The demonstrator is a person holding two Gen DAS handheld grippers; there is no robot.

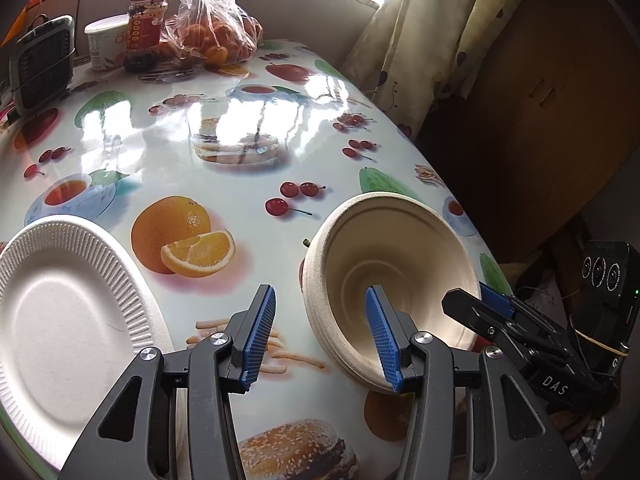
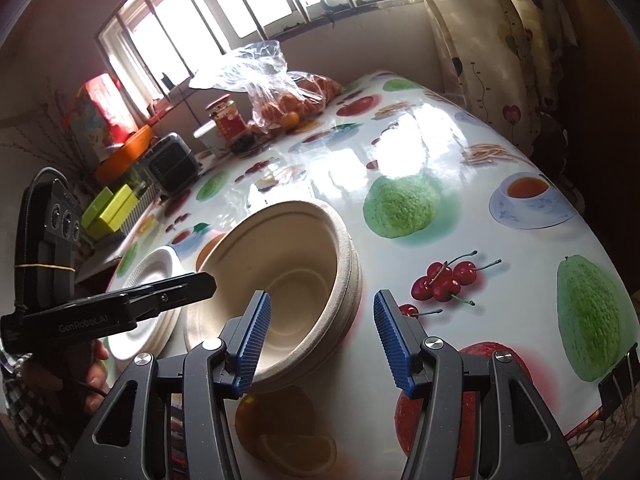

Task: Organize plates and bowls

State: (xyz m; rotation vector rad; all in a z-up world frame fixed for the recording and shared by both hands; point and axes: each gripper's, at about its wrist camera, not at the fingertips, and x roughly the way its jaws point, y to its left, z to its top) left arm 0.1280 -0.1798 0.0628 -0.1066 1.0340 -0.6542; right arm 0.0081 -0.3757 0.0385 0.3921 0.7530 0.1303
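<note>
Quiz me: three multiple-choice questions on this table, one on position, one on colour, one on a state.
1. In the left wrist view, where is the white ribbed paper plate relative to the beige pulp bowl? A left of it; B inside it; C on it
2. Colour of the tool pads? A red; B blue; C green
3. The left tool is: A shut empty; B clamped on the plate; C open astride the bowl's rim
Answers: A, plate lies apart, leftward; B, pads are blue; C, one finger inside, one outside.

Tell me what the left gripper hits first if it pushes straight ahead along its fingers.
Likely the tan bowl stack: the left gripper straddles its near rim, one finger already inside. Depth is uncertain; otherwise the tablecloth.
</note>
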